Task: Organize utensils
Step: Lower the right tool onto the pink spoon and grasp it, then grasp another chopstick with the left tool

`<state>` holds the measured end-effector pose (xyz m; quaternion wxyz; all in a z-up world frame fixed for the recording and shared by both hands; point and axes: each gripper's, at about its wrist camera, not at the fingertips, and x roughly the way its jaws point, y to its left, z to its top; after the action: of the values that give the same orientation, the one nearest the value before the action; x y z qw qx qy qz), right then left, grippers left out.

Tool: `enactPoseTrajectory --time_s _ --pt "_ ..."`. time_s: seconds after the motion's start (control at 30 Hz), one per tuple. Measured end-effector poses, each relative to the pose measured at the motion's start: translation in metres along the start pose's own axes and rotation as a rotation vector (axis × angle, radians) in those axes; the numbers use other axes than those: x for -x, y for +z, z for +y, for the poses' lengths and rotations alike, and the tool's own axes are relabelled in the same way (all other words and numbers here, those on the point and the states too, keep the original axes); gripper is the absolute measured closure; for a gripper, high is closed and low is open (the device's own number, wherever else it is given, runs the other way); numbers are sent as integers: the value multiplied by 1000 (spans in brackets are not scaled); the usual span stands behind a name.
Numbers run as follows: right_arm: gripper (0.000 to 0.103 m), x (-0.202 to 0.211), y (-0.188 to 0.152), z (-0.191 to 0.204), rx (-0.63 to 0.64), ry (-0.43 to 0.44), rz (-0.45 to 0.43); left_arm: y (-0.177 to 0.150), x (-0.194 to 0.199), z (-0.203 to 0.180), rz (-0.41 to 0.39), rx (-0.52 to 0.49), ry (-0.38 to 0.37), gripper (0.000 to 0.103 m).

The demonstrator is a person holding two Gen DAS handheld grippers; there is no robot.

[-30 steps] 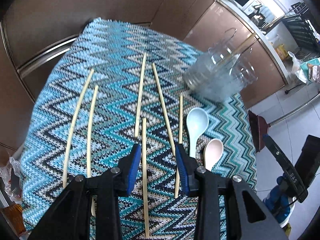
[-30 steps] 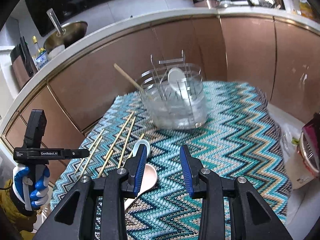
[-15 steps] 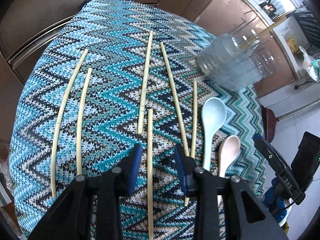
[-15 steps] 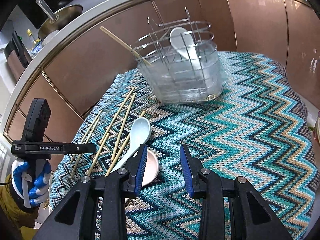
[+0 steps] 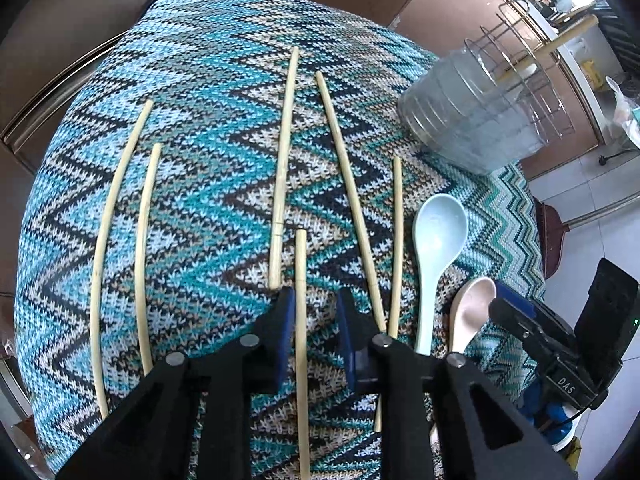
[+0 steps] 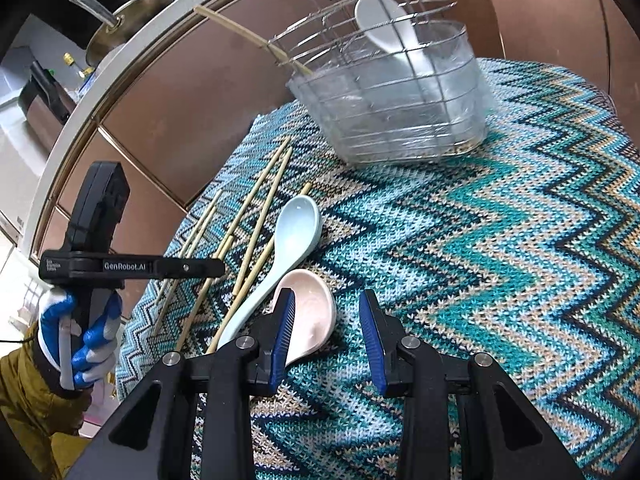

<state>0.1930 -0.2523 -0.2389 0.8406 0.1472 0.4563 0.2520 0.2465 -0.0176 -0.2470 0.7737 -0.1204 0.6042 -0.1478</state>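
Observation:
Several bamboo chopsticks lie on a zigzag knit cloth. My left gripper is open, low over the cloth, its jaws on either side of one chopstick. A light blue spoon and a pink spoon lie to the right. My right gripper is open just above the cloth, its left finger over the pink spoon, next to the blue spoon. The wire utensil holder holds a white spoon and one chopstick.
The cloth-covered table stands against brown cabinet fronts. The holder stands at the far right of the cloth in the left wrist view. A pot sits on the counter behind. Tiled floor lies beyond the table's right edge.
Both grippers have come down closer to the cloth. The left one now straddles a chopstick; the right one has moved over the pink spoon. Both stay open.

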Motion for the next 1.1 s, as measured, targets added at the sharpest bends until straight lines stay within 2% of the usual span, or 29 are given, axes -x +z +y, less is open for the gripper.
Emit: enactPoseTrajectory --time_s 0.5,0.57,0.63,0.7,1.1 --pt "81 -19 9 0 37 12 61 3 -5 -1 -7 -29 25 95" --pt "85 -23 11 3 52 6 74 1 -4 0 -13 -30 28 97" --pt "94 -25 10 6 72 -5 88 -1 -2 1 -19 -25 22 98" --pt "95 -25 9 9 92 -22 89 -4 2 4 -25 -21 20 98" --pt "96 25 5 32 125 -71 -57 -24 41 13 -106 -31 -22 98"
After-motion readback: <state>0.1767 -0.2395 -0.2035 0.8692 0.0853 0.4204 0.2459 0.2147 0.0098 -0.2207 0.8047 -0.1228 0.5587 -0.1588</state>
